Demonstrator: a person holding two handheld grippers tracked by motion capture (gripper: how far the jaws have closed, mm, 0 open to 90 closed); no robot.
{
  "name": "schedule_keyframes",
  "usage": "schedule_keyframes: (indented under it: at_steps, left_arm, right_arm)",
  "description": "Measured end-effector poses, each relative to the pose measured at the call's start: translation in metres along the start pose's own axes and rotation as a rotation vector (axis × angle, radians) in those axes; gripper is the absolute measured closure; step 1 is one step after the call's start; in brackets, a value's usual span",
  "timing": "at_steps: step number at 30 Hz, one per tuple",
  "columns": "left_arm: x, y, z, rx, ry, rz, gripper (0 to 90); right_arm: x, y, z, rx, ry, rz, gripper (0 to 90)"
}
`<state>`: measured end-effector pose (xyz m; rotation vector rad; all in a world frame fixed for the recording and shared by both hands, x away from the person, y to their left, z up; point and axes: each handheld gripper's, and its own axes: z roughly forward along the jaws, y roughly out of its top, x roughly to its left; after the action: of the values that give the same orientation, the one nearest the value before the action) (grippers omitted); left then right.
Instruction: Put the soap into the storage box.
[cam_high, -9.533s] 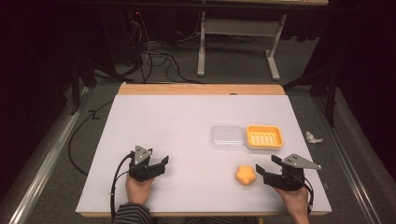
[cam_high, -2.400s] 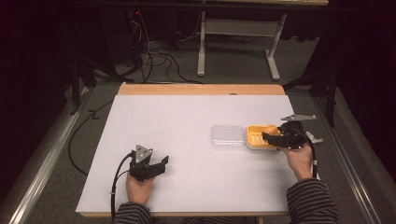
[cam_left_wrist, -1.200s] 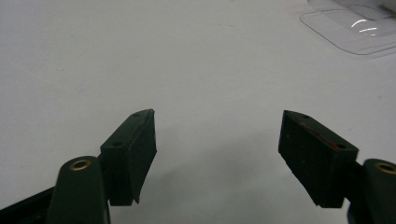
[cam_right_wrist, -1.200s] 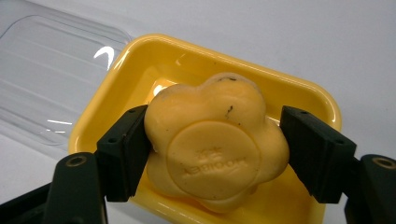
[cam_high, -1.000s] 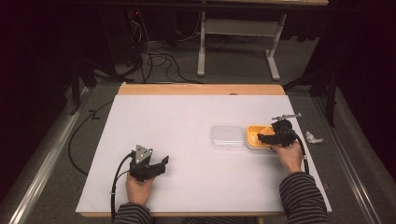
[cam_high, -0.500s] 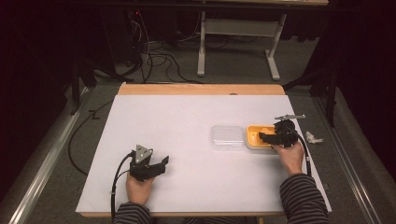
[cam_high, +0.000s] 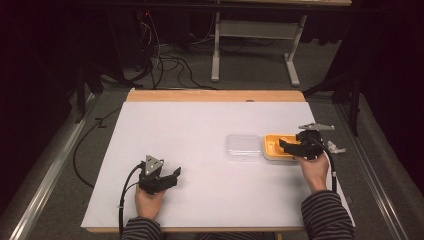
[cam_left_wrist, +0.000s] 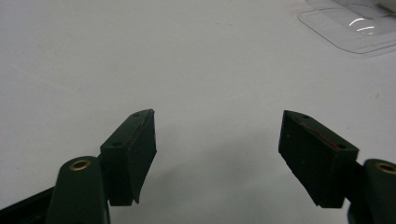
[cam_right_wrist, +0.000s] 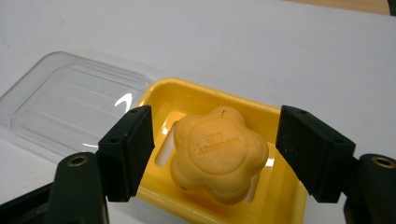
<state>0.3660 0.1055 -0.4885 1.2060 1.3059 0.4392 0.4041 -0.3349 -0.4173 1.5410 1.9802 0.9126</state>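
Tongs spread around soap in yellow dish

Right tongs (cam_right_wrist: 215, 154) stand apart either side of the flower-shaped soap (cam_right_wrist: 218, 154), which sits in the dish (cam_right_wrist: 196, 91) beside a clear lid (cam_right_wrist: 70, 112); it looks hard, slippery, best gripped across its lobes. Left tongs (cam_left_wrist: 217, 158) rest apart, empty, on the tabletop (cam_high: 190, 130).

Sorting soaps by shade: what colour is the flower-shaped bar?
Pale orange soap, clearest in the right gripper view.
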Motion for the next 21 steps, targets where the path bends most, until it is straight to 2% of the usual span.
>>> schedule_keyframes:
  at_steps: [5,7,16,21]
  left_arm:
    - [0.000,0.000,0.000,0.003,0.000,0.008,28.3]
    - [0.000,0.000,0.000,0.002,-0.001,0.002,28.3]
    - [0.000,0.000,0.000,0.003,-0.001,0.000,28.3]
    - [0.000,0.000,0.000,0.002,0.000,-0.001,28.3]
  right_arm:
    - [0.003,0.000,-0.009,-0.026,0.003,-0.009,30.0]
    - [0.003,-0.002,-0.017,-0.058,0.000,-0.001,31.6]
    - [-0.002,-0.012,-0.029,-0.088,0.009,0.019,32.0]
    - [-0.002,-0.015,-0.039,-0.129,0.022,0.025,31.9]
